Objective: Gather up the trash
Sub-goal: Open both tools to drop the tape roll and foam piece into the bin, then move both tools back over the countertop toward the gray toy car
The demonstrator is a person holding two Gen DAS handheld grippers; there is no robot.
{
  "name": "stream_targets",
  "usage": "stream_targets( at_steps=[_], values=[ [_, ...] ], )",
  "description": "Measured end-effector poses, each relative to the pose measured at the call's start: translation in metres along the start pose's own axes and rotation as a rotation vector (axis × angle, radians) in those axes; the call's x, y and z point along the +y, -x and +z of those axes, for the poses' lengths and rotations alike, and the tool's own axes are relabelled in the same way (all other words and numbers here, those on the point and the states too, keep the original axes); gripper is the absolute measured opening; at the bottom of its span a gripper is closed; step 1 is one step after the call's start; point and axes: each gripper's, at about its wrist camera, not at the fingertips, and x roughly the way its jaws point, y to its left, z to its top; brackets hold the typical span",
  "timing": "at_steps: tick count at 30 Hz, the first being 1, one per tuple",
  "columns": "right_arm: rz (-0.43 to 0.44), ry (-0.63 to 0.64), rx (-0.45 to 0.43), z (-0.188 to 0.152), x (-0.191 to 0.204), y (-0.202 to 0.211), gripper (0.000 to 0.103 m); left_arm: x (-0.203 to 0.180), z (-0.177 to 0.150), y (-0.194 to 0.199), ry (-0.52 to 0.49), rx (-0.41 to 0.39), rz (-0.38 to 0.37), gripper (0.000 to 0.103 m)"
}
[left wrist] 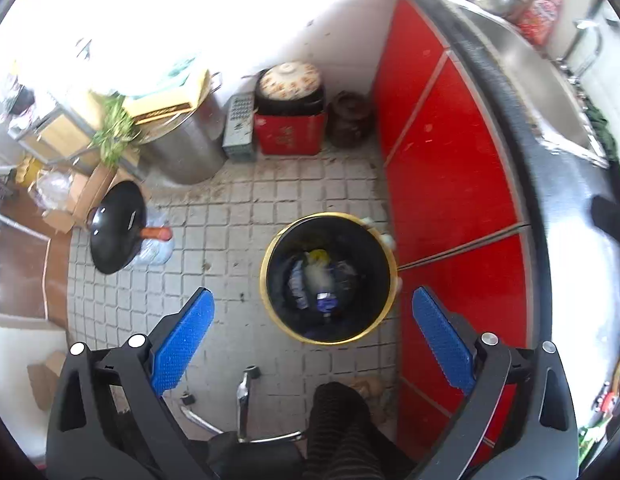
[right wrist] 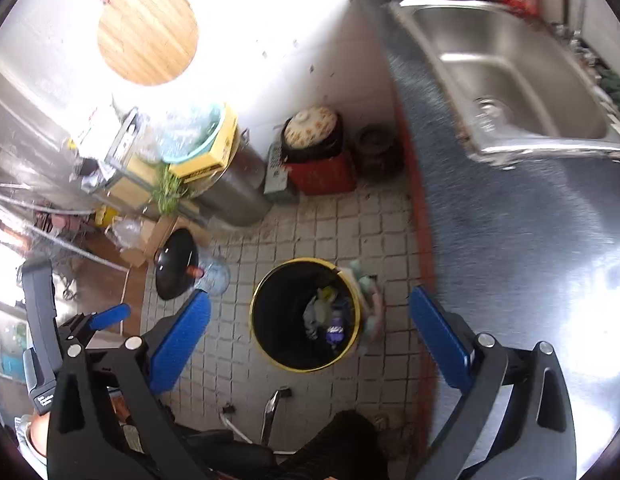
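Step in hand: release over trash bin (left wrist: pixel 329 278), judged complete. Left gripper (left wrist: pixel 311 336) and right gripper (right wrist: pixel 309 334) both spread wide, empty. Trash (left wrist: pixel 315 280) lies inside bin, 12 o'clock of fingers. Next: locate further litter.

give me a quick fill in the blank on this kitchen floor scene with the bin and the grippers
1. The bin has a black inside and a ____ rim.
2. The cabinet doors beside the bin are ____.
3. Both the left gripper and the right gripper have their jaws ____, with nothing between them.
4. The black wok rests on the ____.

Missing words: yellow; red; open; floor
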Motion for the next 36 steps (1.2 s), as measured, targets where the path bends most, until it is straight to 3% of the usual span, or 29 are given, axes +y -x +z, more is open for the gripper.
stream_targets(
  at_steps=[2,5,11,15,21,26,32,36],
  values=[
    [-0.067,-0.06,-0.084,-0.013,-0.039,0.046,0.096,-0.026,0.004,0.004,-0.046,0.004,-0.025,0.096],
    [-0.207,-0.209,-0.161,-0.061,-0.117,0.108,0.096,-0.085,0.004,0.013,-0.166,0.008,-0.106,0.096],
    [-0.544,-0.603,-0.275,-0.223,-0.265,0.226,0.096,-0.235,-0.022,0.033,-0.515,-0.031,-0.202,0.096],
    [-0.689,-0.867,-0.3,-0.343,-0.319,0.293,0.096,-0.331,-0.052,0.043,-0.714,-0.028,-0.264,0.096],
    [-0.794,-1.211,-0.296,-0.508,-0.34,0.344,0.096,-0.453,-0.122,0.049,-0.942,0.043,-0.365,0.096],
    [-0.788,-1.454,-0.294,-0.616,-0.321,0.354,0.096,-0.517,-0.202,0.057,-1.14,0.107,-0.427,0.096],
    [-0.77,-1.575,-0.322,-0.664,-0.298,0.35,0.096,-0.566,-0.278,0.05,-1.292,0.118,-0.393,0.096],
    [-0.761,-1.582,-0.323,-0.677,-0.29,0.35,0.096,-0.581,-0.301,0.036,-1.329,0.109,-0.349,0.096]
  ],
)
